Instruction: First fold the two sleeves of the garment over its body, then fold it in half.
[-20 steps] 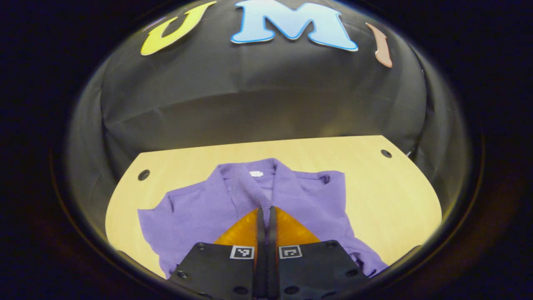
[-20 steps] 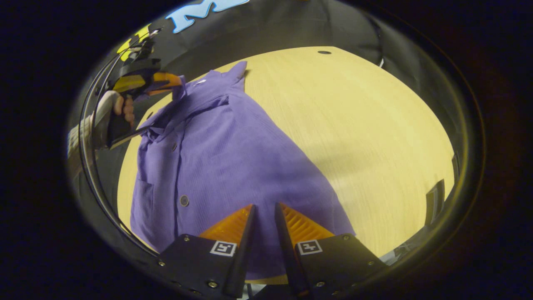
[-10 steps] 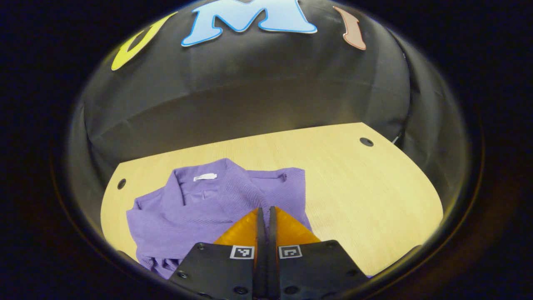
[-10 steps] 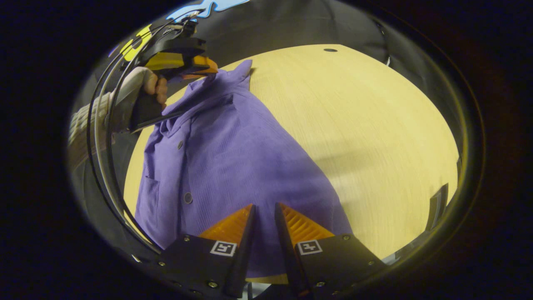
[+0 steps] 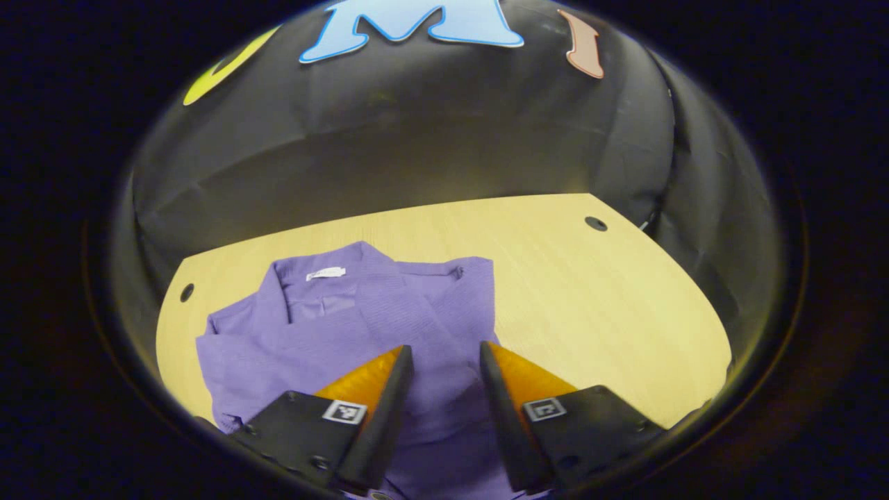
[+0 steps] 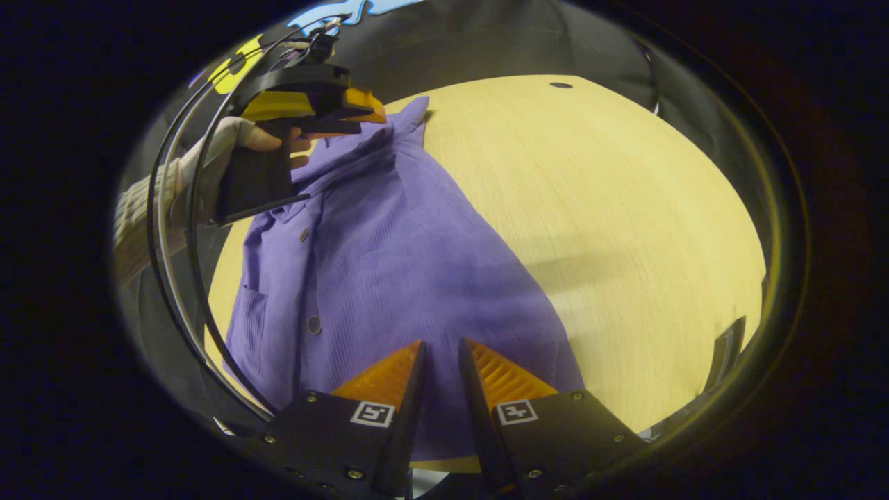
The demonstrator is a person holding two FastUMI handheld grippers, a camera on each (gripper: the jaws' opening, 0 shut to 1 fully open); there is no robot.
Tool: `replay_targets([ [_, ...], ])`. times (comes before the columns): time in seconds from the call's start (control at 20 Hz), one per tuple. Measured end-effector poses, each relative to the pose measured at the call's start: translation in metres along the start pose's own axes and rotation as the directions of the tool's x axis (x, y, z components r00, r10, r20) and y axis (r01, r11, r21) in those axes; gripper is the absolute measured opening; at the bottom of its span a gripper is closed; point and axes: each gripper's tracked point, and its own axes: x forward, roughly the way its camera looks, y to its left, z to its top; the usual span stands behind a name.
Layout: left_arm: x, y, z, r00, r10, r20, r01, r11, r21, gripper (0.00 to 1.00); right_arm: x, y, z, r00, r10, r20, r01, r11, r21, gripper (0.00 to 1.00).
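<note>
The purple shirt (image 5: 361,326) lies on the worktop (image 5: 590,298) with its collar toward the far edge, and the left tool (image 5: 444,357) hovers released above the shirt's middle, cloth beneath its spread fingers. The sleeve-folding step looks in hand. The right tool (image 6: 439,357), fingers narrowly parted and gripping nothing, waits at the shirt's hem; next, it must pinch the remaining sleeve and carry it over the body.

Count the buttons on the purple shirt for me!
2 in the right gripper view: one button high on the shirt front, another button lower, left of the orange fingers. More may hide in folds.
</note>
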Motion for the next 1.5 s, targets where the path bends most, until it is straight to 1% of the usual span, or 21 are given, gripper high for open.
replay_targets([
  [0.1,-0.008,0.005,-0.005,1.0,0.006,0.001,-0.006,1.0,-0.001,0.87,-0.001,0.0,0.0,1.0,-0.006,-0.002,0.006,1.0,-0.004,0.4],
  [0.15,-0.014,0.008,-0.008,1.0,0.007,0.0,-0.007,1.0,-0.006,0.99,-0.001,0.006,0.001,1.0,0.016,-0.006,-0.016,1.0,0.003,0.4],
  [0.2,-0.02,0.011,-0.012,1.0,0.01,0.001,-0.01,1.0,-0.013,0.99,0.0,0.012,-0.001,0.999,0.03,-0.014,-0.029,1.0,0.01,0.51],
  [0.25,-0.027,0.017,-0.015,1.0,0.013,0.001,-0.013,1.0,-0.02,0.96,0.0,0.013,0.001,1.0,0.016,-0.015,-0.016,1.0,-0.005,0.62],
  [0.3,-0.033,0.023,-0.019,1.0,0.018,0.001,-0.018,0.999,-0.027,0.98,0.0,0.012,0.002,1.0,0.005,-0.017,-0.006,1.0,-0.026,0.74],
  [0.35,-0.04,0.029,-0.023,1.0,0.023,0.0,-0.023,0.999,-0.031,1.0,0.0,0.012,0.002,1.0,-0.01,-0.019,0.009,0.999,-0.051,0.74],
  [0.45,-0.055,0.046,-0.033,0.999,0.034,-0.002,-0.034,0.999,-0.036,1.0,0.0,0.011,0.001,0.999,-0.039,-0.022,0.037,0.995,-0.089,0.74],
  [0.55,-0.07,0.065,-0.043,0.999,0.053,-0.004,-0.053,0.998,-0.03,1.0,-0.001,0.009,0.004,0.997,-0.081,-0.008,0.08,0.988,-0.13,0.75],
  [0.65,-0.088,0.08,-0.052,0.998,0.063,-0.002,-0.063,0.997,-0.035,1.0,-0.002,0.004,0.003,0.992,-0.129,-0.003,0.126,0.977,-0.174,0.72],
  [0.7,-0.097,0.087,-0.057,0.998,0.067,0.001,-0.067,0.997,-0.042,0.99,-0.002,0.003,0.002,0.99,-0.144,-0.009,0.14,0.971,-0.193,0.72],
  [0.75,-0.106,0.097,-0.061,0.997,0.076,0.001,-0.076,0.996,-0.05,1.0,-0.002,0.003,0.0,0.988,-0.152,-0.014,0.146,0.967,-0.208,0.72],
  [0.95,-0.138,0.126,-0.085,0.994,0.107,-0.003,-0.106,0.992,-0.071,1.0,0.001,0.003,-0.003,0.982,-0.188,-0.016,0.177,0.947,-0.269,0.74],
  [1.05,-0.151,0.137,-0.095,0.994,0.111,-0.005,-0.112,0.991,-0.075,0.99,0.001,0.004,-0.003,0.981,-0.192,-0.004,0.184,0.942,-0.28,0.75],
  [1.15,-0.163,0.145,-0.106,0.993,0.119,-0.015,-0.12,0.99,-0.076,1.0,0.001,0.004,-0.005,0.982,-0.19,0.004,0.184,0.943,-0.276,0.76],
  [1.25,-0.177,0.149,-0.117,0.993,0.119,-0.026,-0.12,0.989,-0.083,0.99,0.002,0.004,-0.005,0.982,-0.19,0.008,0.185,0.946,-0.266,0.76],
  [1.35,-0.19,0.15,-0.13,0.992,0.119,-0.038,-0.122,0.989,-0.083,1.0,-0.002,0.008,-0.008,0.983,-0.185,0.008,0.181,0.946,-0.268,0.76],
  [1.4,-0.197,0.15,-0.137,0.992,0.118,-0.044,-0.121,0.989,-0.082,1.0,0.003,0.007,-0.008,0.982,-0.189,0.01,0.184,0.943,-0.276,0.73],
  [1.45,-0.203,0.15,-0.143,0.992,0.114,-0.052,-0.118,0.99,-0.079,0.99,0.004,0.01,-0.008,0.983,-0.183,0.016,0.18,0.942,-0.282,0.72],
  [1.5,-0.209,0.149,-0.15,0.992,0.111,-0.059,-0.115,0.991,-0.075,0.99,0.004,0.01,-0.009,0.983,-0.183,0.019,0.181,0.94,-0.288,0.67],
])
